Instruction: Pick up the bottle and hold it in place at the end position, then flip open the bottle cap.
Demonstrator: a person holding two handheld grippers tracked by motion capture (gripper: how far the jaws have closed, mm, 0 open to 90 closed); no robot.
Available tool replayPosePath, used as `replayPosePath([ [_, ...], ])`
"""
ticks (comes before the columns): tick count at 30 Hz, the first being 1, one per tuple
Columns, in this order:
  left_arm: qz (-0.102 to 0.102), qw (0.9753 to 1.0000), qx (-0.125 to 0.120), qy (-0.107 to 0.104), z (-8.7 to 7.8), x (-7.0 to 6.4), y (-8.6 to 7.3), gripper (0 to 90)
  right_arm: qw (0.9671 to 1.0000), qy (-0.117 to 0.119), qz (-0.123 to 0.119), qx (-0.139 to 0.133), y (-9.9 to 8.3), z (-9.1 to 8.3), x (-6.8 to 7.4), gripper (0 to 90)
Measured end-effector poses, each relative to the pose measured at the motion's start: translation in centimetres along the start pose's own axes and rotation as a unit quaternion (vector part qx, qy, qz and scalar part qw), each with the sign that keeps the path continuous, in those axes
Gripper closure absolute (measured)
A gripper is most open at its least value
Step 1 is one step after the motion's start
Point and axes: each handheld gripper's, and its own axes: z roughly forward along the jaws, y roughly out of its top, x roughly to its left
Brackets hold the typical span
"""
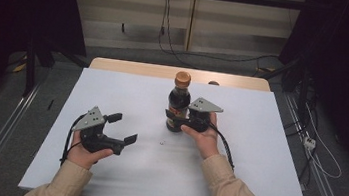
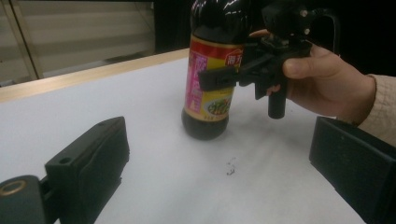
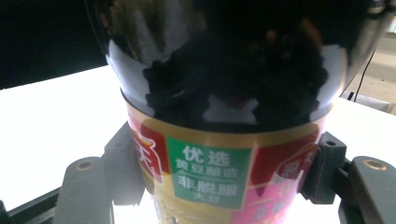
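Observation:
A dark soy sauce bottle (image 1: 179,98) with an orange-brown cap and a red, pink and green label stands upright on the white table (image 1: 233,176), a little beyond its middle. My right gripper (image 1: 176,120) is shut on the bottle's lower body, one jaw on each side of the label. In the right gripper view both pads (image 3: 122,168) press against the bottle (image 3: 224,70). My left gripper (image 1: 123,127) rests low at the front left, open, with nothing between its fingers, about a hand's width from the bottle. In the left gripper view the bottle (image 2: 210,51) and the right gripper (image 2: 212,79) lie ahead.
A small dark speck (image 1: 162,142) lies on the white sheet between the grippers. The table's wooden far edge (image 1: 131,67) shows, with a small brown object (image 1: 213,83) on it. Cables (image 1: 321,161) and metal rails run along the floor on both sides.

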Motion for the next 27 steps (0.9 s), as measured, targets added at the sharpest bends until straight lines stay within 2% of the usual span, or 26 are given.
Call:
replayPosePath([
  [2, -0.004, 1.0, -0.003, -0.002, 0.3, 0.2, 0.5, 4.7, 1.0, 0.0, 0.0, -0.001, 0.0, 0.0, 0.0, 30.8],
  [16, 0.011, 0.9995, 0.009, -0.029, 2.9, 0.7, 3.3, 5.8, 1.0, 0.0, 0.001, -0.003, -0.1, 0.0, 0.0, 30.7],
  [27, 0.016, 0.9993, 0.013, -0.03, 3.8, 0.9, 4.5, 5.5, 1.0, 0.0, 0.002, -0.002, -0.1, 0.0, 0.0, 30.6],
])
